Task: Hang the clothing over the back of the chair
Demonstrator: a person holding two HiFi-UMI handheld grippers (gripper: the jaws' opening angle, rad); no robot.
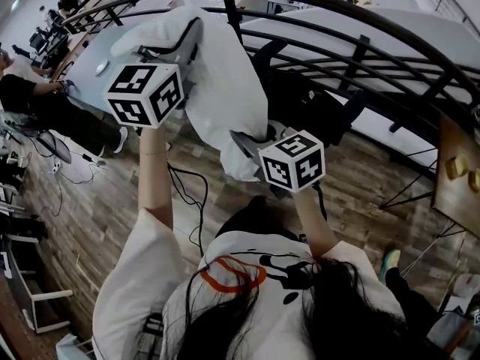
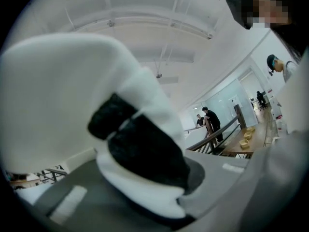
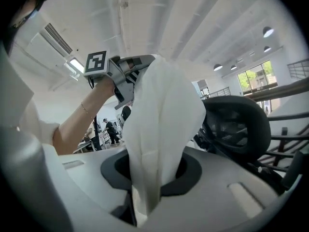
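The soft, light white fabric garment with black trim (image 1: 225, 88) looks limp and likely to slip, so judge its upper edge the best hold. It hangs in the air just near the black rounded chair back (image 3: 239, 124). The left gripper (image 2: 149, 192) is clamped on a black-trimmed fold, and the right gripper (image 3: 149, 187) on a white fold lower right.

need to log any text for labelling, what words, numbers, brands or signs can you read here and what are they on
No readable words, numbers, brands or signs in any view.
Left marker cube: black-and-white square patterns only, no letters.
Right marker cube: the same, patterns only.
Shirt print: an orange and black drawing, no lettering that can be made out.
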